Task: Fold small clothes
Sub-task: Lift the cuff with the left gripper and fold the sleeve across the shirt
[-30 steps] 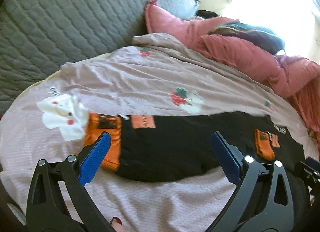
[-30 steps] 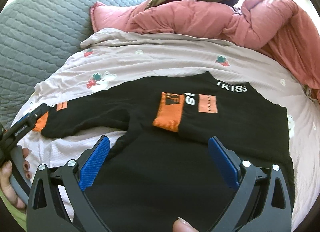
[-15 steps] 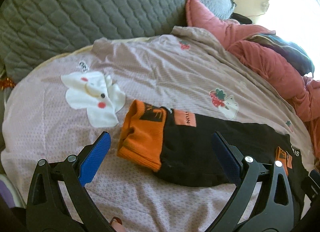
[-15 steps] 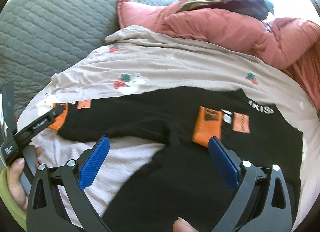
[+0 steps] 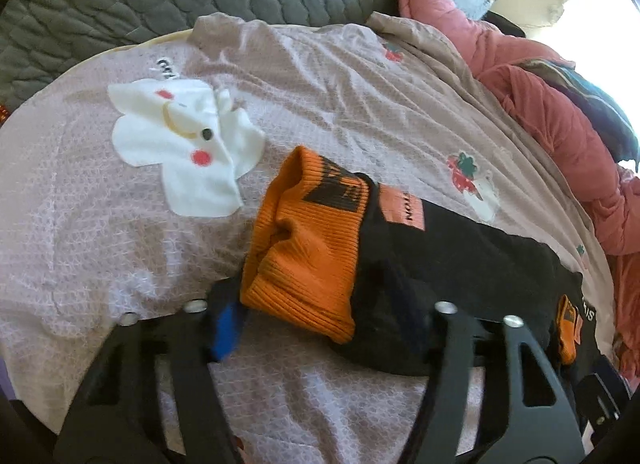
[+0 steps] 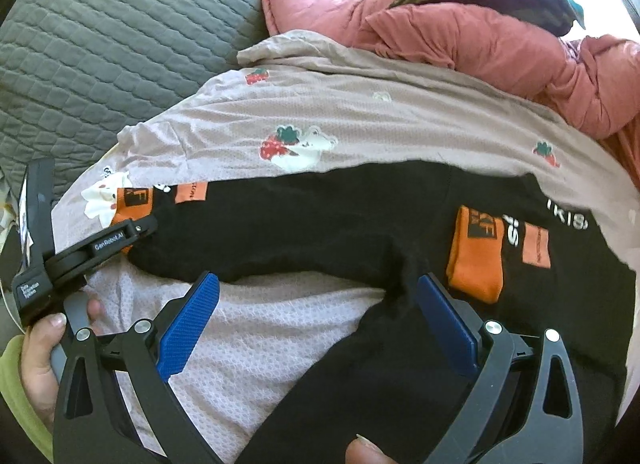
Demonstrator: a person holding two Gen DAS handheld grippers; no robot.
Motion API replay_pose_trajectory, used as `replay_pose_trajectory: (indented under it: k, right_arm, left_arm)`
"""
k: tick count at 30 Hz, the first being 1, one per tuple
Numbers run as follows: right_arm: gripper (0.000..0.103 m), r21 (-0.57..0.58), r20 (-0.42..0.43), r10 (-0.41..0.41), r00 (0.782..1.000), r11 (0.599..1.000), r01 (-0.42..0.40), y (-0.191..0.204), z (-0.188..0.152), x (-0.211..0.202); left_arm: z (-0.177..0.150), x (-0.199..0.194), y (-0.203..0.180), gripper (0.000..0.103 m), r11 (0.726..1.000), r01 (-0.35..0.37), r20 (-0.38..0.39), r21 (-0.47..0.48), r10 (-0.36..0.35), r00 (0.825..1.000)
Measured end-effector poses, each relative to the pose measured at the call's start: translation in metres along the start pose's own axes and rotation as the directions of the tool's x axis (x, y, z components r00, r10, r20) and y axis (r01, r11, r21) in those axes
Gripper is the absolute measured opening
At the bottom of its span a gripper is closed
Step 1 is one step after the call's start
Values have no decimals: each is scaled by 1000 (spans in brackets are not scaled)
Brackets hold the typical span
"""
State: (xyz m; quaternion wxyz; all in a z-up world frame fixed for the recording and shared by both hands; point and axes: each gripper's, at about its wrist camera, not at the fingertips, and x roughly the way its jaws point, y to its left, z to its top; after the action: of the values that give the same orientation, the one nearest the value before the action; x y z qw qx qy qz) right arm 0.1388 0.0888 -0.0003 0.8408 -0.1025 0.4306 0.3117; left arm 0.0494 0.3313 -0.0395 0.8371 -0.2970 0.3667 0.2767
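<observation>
Closing its jaws around the orange cuff at lower centre, the left gripper readies to fold the sleeve inward. Across the bed lies the black top; the right gripper hovers wide, empty.

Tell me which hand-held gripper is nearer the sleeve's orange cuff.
Left. The left hand-held gripper is closing around the orange cuff; the right hand-held gripper hovers open over the black garment's underarm.
</observation>
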Motion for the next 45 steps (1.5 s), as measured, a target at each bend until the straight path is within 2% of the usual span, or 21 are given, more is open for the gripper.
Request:
replay_pose_trajectory:
  k: [1, 2, 3, 6, 7, 11, 17, 26, 33, 36, 39, 42, 45]
  right_arm:
    - [99, 12, -2, -3, 1000, 1000, 3, -4, -2, 0]
    - [99, 22, -3, -4, 1000, 1000, 4, -7, -4, -1]
    - [99, 36, -3, -6, 1000, 999, 6, -11, -6, -1]
    - [99, 80, -5, -23, 1000, 997, 23, -29, -16, -7]
    - [99, 90, -4, -30, 1000, 995, 30, -35, -18, -9]
    - [99, 152, 7, -63, 998, 987, 61, -64, -27, -22]
    - [99, 244, 27, -121, 992, 963, 111, -111, -41, -43]
    - [98, 354, 49, -156, 987, 926, 129, -162, -63, -65]
    - [98, 379, 53, -195, 979, 911, 161, -188, -77, -86]
    - [98, 419, 57, -203, 978, 894, 161, -203, -84, -94]
    - [98, 446, 48, -224, 973, 877, 180, -216, -89, -98]
    - [98, 463, 35, -241, 970, 864, 198, -225, -91, -102]
    - [99, 468, 27, -264, 964, 856, 221, -232, -93, -106]
  left_arm:
    - [0, 0, -3, 40, 1000, 7, -1, 15, -7, 1000]
    - [-1, 0, -5, 23, 999, 18, -1, 27, -18, 1000]
    - [-1, 0, -8, 11, 999, 32, -1, 40, -32, 999]
    - [-1, -6, -16, 7, 994, 77, 16, 77, -79, 997]
    - [-1, -9, -19, 6, 990, 109, 30, 86, -112, 993]
    - [-3, -26, -35, 5, 975, 155, 79, 160, -169, 982]
    - [-8, -45, -78, 4, 942, 209, 83, 263, -238, 968]
    - [-6, -62, -150, 4, 884, 330, 19, 332, -356, 934]
    - [-17, -63, -208, 4, 839, 406, -27, 363, -426, 904]
    - [-29, -59, -235, 4, 813, 431, -64, 392, -443, 894]
    - [-42, -49, -260, 4, 783, 489, -137, 385, -475, 869]
    - [-51, -39, -274, 4, 770, 505, -166, 391, -480, 861]
    - [-62, -24, -285, 4, 757, 536, -223, 374, -488, 844]
